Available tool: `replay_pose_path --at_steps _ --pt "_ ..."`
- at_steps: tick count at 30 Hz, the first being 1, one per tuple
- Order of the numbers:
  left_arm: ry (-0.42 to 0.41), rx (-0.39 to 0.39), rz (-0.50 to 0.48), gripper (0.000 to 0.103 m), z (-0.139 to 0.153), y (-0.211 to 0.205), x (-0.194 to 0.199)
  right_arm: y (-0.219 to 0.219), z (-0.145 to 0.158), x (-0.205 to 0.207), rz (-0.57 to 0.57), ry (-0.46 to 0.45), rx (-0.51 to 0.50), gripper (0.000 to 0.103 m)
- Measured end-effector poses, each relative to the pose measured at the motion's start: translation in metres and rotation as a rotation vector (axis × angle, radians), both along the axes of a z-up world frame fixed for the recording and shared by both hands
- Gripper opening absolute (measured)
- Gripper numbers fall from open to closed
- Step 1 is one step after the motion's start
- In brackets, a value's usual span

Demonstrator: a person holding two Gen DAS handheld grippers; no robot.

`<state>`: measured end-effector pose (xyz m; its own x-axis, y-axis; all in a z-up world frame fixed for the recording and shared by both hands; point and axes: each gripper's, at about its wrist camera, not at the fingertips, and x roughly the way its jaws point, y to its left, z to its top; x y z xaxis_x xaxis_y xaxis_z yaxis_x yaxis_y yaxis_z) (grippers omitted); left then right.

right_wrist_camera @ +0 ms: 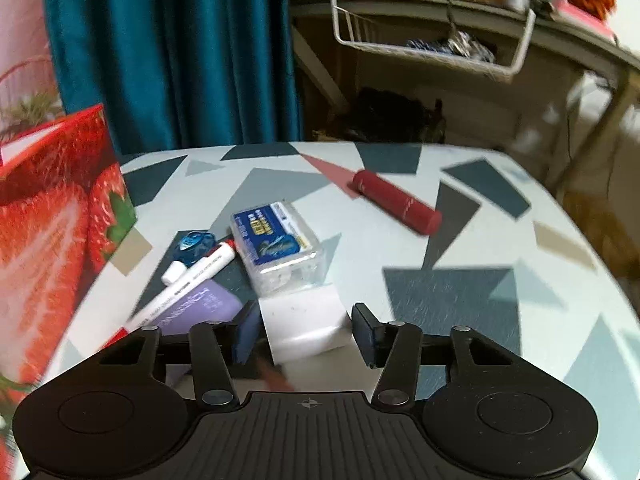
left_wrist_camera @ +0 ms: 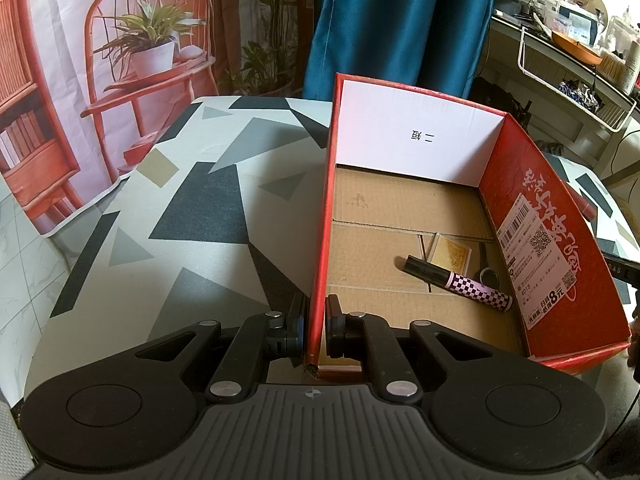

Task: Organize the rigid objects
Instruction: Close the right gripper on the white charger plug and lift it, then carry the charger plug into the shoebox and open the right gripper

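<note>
In the left wrist view my left gripper [left_wrist_camera: 316, 308] is shut on the left wall of the red cardboard box [left_wrist_camera: 520, 200], near its front corner. On the box floor lie a black pen with a checkered end [left_wrist_camera: 460, 284], a small gold card [left_wrist_camera: 450, 252] and a dark ring-shaped piece [left_wrist_camera: 488, 276]. In the right wrist view my right gripper [right_wrist_camera: 306, 309] holds a white block [right_wrist_camera: 308, 332] between its pads, low over the table. Just beyond it lie a clear case with a blue label [right_wrist_camera: 276, 244], a white marker [right_wrist_camera: 192, 280], a blue correction tape [right_wrist_camera: 194, 242] and a purple packet [right_wrist_camera: 200, 304].
A red cylinder [right_wrist_camera: 396, 202] lies farther out on the patterned table [right_wrist_camera: 460, 300]. The box's strawberry-printed outer wall [right_wrist_camera: 52, 240] fills the left of the right wrist view. A blue curtain [left_wrist_camera: 400, 20] and a cluttered shelf with a wire basket [right_wrist_camera: 432, 44] stand behind the table.
</note>
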<state>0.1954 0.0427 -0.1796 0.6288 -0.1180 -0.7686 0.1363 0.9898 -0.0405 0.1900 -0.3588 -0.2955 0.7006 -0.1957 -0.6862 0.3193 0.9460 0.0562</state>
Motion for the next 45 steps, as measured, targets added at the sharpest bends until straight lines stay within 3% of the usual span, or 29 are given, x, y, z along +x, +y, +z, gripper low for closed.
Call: replay_pose_path --at_steps 4,9,17,23,29,35,45 --pt "0.000 0.003 -0.001 0.010 0.000 0.000 0.000 0.011 0.002 -0.009 -0.073 0.001 0.066 0.046" --pt "-0.001 0.001 0.000 0.010 0.001 -0.001 0.000 0.019 -0.001 -0.010 -0.035 0.002 0.050 0.046" --pt "-0.005 0.006 -0.007 0.010 0.000 -0.002 -0.001 0.012 -0.003 -0.013 -0.059 -0.023 0.116 0.045" --pt "-0.002 -0.003 -0.005 0.010 0.000 -0.001 -0.001 0.017 0.026 -0.017 -0.039 -0.123 0.135 0.045" --pt "0.007 -0.008 -0.002 0.010 0.000 0.000 0.001 0.037 0.070 -0.007 0.091 -0.229 0.130 0.045" --pt "0.007 -0.003 -0.003 0.010 -0.001 -0.001 0.000 0.078 0.102 0.009 0.277 -0.269 0.083 0.045" --pt "0.008 -0.007 -0.009 0.010 -0.001 0.000 0.001 0.133 0.109 0.049 0.512 -0.228 -0.002 0.046"
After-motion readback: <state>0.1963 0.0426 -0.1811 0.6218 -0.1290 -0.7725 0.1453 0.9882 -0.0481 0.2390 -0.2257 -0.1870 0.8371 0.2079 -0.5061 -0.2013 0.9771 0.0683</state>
